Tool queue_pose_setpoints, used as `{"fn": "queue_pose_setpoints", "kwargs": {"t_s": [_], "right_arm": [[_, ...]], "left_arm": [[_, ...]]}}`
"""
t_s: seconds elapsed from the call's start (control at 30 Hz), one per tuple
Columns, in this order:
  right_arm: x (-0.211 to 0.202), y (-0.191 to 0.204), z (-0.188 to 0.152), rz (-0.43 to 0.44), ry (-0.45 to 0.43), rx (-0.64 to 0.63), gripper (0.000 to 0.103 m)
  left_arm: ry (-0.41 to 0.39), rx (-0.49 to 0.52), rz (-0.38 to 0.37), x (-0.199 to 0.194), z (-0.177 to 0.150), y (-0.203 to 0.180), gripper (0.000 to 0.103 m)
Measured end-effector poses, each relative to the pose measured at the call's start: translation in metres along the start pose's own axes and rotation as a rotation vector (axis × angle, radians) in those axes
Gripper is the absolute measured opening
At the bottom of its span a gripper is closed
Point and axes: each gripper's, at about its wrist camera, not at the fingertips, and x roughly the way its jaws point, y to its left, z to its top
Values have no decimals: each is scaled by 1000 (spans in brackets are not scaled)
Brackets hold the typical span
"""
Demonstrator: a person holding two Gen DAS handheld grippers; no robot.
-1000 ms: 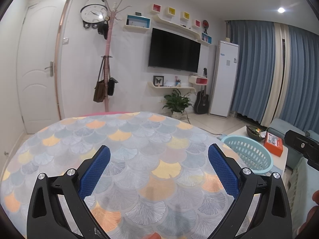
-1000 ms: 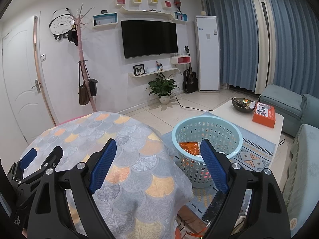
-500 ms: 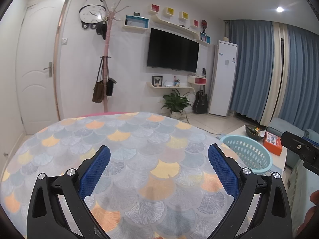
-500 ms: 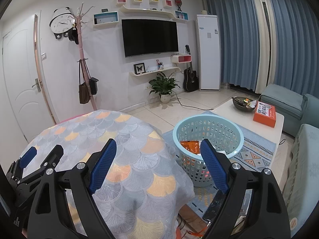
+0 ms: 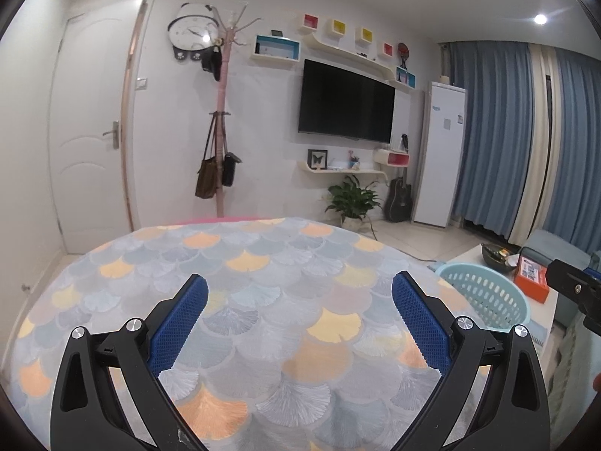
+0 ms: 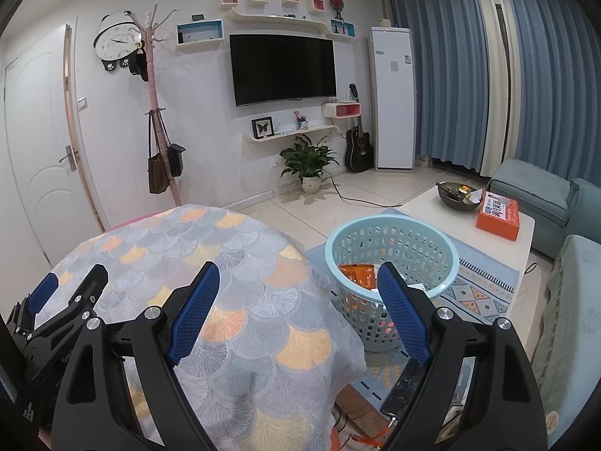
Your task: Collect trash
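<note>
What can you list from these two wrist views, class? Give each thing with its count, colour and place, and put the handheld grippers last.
Table cloth: one, grey, blue and orange scale pattern, nearest, under both grippers.
Basket: one, pale blue, on the floor right of the table.
Wrappers: orange, count unclear, inside the basket.
Coffee table: one, white, beyond the basket.
Box: one, orange, on the coffee table.
Bowl: one, dark, beside the box.
Phone: one, dark, on the floor by the rug.
Television: one, black, on the wall.
Plant: one, green, below the shelf.
Guitar: one, black, by the white cabinet.
Left gripper: open, empty, over the table.
Right gripper: open, empty, at the table's edge.
</note>
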Motion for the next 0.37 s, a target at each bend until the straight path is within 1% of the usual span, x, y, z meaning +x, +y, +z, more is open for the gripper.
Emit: {"fn": "queue_pose_setpoints", "kwargs": {"t_s": [0.07, 0.17, 0.37], "right_arm": [[0, 0, -1, 1, 1, -1, 82], [1, 1, -1, -2, 1, -7, 82], [0, 0, 1, 1, 0, -10, 82]], "left_arm": [[-6, 2, -1, -2, 0, 0, 96], [6, 1, -5, 0, 1, 1, 96], [10, -4, -30, 1, 1, 3, 96]]}}
